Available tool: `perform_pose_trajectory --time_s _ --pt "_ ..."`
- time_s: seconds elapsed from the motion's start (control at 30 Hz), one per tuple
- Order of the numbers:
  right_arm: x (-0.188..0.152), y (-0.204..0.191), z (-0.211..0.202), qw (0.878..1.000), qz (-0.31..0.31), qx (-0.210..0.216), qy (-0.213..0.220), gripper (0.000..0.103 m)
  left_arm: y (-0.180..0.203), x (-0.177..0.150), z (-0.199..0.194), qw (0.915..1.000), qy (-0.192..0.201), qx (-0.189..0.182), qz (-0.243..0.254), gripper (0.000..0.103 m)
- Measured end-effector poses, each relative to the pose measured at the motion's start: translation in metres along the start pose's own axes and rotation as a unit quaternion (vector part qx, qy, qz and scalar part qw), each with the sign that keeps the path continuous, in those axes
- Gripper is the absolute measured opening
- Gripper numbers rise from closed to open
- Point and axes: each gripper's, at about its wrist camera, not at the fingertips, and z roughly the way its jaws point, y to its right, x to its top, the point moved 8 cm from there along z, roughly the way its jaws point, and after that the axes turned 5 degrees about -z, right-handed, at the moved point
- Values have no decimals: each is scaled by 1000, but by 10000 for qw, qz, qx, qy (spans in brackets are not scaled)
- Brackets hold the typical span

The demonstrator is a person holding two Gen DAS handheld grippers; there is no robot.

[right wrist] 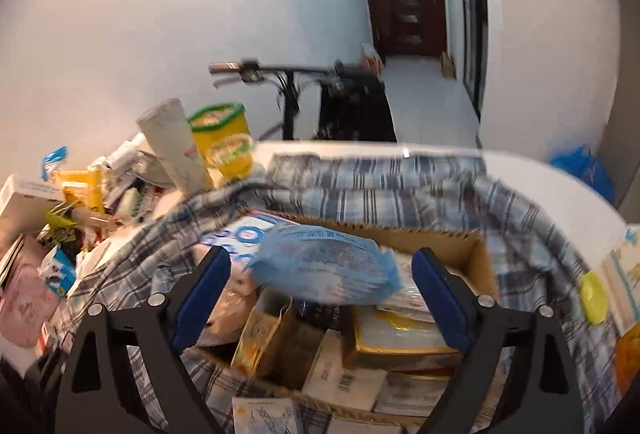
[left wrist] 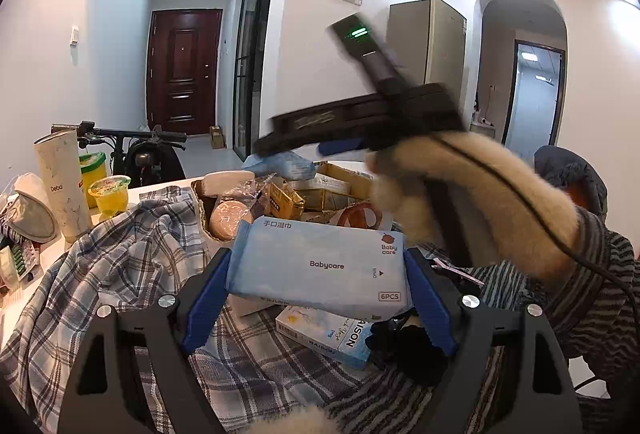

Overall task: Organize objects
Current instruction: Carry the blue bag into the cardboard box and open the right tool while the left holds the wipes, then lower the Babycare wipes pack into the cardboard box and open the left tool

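My left gripper (left wrist: 318,276) is shut on a light blue Babycare wet-wipes pack (left wrist: 320,266), held level above the plaid cloth (left wrist: 120,254). Behind it stands a cardboard box (left wrist: 340,174) full of small packages. My right gripper (left wrist: 320,146) shows in the left wrist view, raised over that box. In the right wrist view, my right gripper (right wrist: 320,270) is open above the box (right wrist: 460,246). A crinkled blue packet (right wrist: 324,266) lies between its fingers on top of the box's contents, not gripped.
A white Debo tumbler (left wrist: 64,186), a yellow jelly cup (left wrist: 110,194) and a yellow green-lidded tub (right wrist: 224,142) stand at the left among several loose packets. A blue-white carton (left wrist: 328,334) lies under the left gripper. A bicycle (right wrist: 288,102) stands behind the table.
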Motion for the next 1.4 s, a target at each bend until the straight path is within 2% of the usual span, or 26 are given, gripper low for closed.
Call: perform_pose_trajectory --time_s 0.07,0.13,0.23,0.33,0.4,0.43,0.47,0.5,0.57,0.67,1.0,1.2,1.3,1.4 --pt "-3 2 -24 9995 -138 3 297 102 0 0 0 10000 -6 3 -12 85" --pt "-13 3 -44 9985 -314 81 444 102 -1 0 0 10000 -13 -1 -23 85" --pt "-41 17 -78 9953 -654 -55 710 102 -3 0 1 10000 -17 6 -50 85" --pt "-66 41 -115 9847 -864 -221 1499 103 -1 1 -2 10000 41 13 -18 85" --pt "-83 64 -133 9723 -800 -397 2161 103 1 3 -3 10000 84 21 21 85" --pt "-88 78 -133 9726 -635 -529 2175 103 2 3 -4 9999 108 41 38 85" --pt "-87 92 -133 9776 -338 -667 1965 103 2 4 -5 9999 129 62 49 85" --pt "-84 103 -136 9770 -42 -620 2040 103 3 4 -6 9999 144 64 52 85" --pt "-81 116 -140 9740 428 -239 2212 103 2 5 -7 9998 186 46 26 85" --pt "-86 128 -128 9787 736 -236 1903 103 -1 5 -7 9999 158 32 -50 85" --pt "-93 115 -118 9854 344 -267 1647 103 5 11 -12 9995 324 -32 -4 85" --pt "-95 124 -117 9845 605 -239 1628 103 26 48 -7 9990 452 -39 63 85" --pt "-96 127 -115 9844 700 -235 1594 103 49 77 14 9990 418 -64 122 85" --pt "-97 129 -114 9844 744 -251 1574 103 63 95 61 9997 -53 187 161 85"
